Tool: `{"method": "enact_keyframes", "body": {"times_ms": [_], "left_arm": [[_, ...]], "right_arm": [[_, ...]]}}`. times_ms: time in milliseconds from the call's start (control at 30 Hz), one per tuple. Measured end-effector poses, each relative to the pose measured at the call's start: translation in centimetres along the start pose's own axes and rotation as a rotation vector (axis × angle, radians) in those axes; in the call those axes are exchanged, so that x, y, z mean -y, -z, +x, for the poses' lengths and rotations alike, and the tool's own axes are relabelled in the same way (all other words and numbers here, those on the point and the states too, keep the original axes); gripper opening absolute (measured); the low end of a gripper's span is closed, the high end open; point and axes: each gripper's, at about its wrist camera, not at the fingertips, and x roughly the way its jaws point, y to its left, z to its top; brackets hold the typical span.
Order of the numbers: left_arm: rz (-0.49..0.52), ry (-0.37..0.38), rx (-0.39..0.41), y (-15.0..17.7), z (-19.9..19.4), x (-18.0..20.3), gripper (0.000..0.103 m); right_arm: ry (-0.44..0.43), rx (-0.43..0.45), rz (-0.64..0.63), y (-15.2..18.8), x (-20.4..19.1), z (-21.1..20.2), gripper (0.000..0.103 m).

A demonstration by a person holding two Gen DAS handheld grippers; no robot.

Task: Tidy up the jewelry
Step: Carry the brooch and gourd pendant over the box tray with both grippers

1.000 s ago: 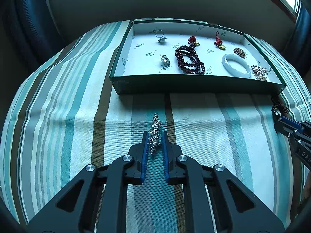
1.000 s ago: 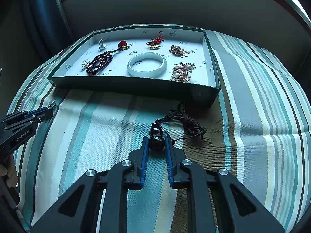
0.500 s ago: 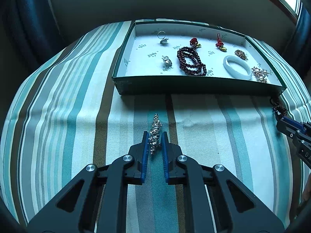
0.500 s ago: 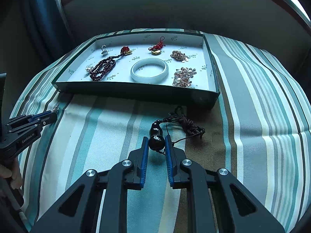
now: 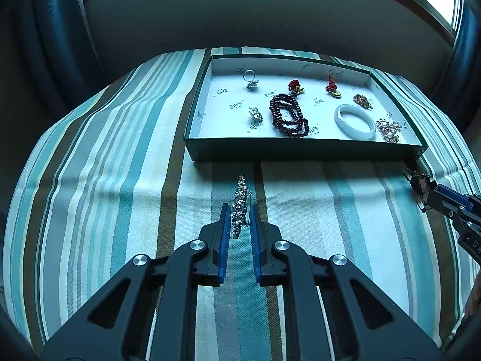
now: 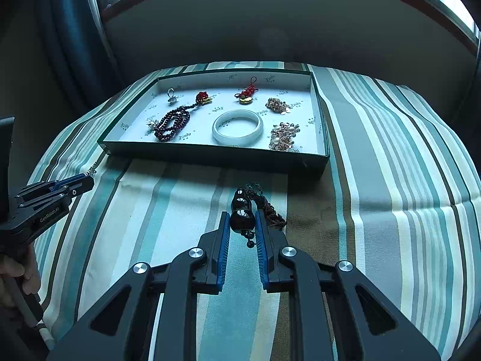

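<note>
While light falls from the windows: a dim wall rises behind the table.
Surface: striped cloth [image 5: 120, 180] in teal, white and brown covers the table.
Tray: green-walled tray [image 6: 216, 153] with white floor, near the cloth's far edge.
Left gripper [image 5: 239, 219]: clamped on a silver chain [image 5: 240, 198], near the tray's front wall.
Right gripper [image 6: 242, 225]: clamped on a black bead pendant [image 6: 242, 213], its dark cord [image 6: 267, 207] trailing beside the tray's front right corner.
Tray contents: white bangle [image 6: 237, 128], dark red beads [image 6: 173, 121], small charms.
</note>
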Motion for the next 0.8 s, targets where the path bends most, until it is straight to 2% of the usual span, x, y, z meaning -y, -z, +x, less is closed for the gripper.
{"method": "enact_keyframes", "body": {"times_ms": [433,800], "left_arm": [[-0.001,0.007,0.060,-0.2,-3.1,0.2,0.013],[0.013,0.026,0.134,-2.1,-5.9,0.8,0.013]], "right_arm": [[-0.019,0.062,0.005,-0.1,-0.4,-3.1,0.017],[-0.046,0.159,-0.002,-2.5,-0.9,-5.8,0.017]]}}
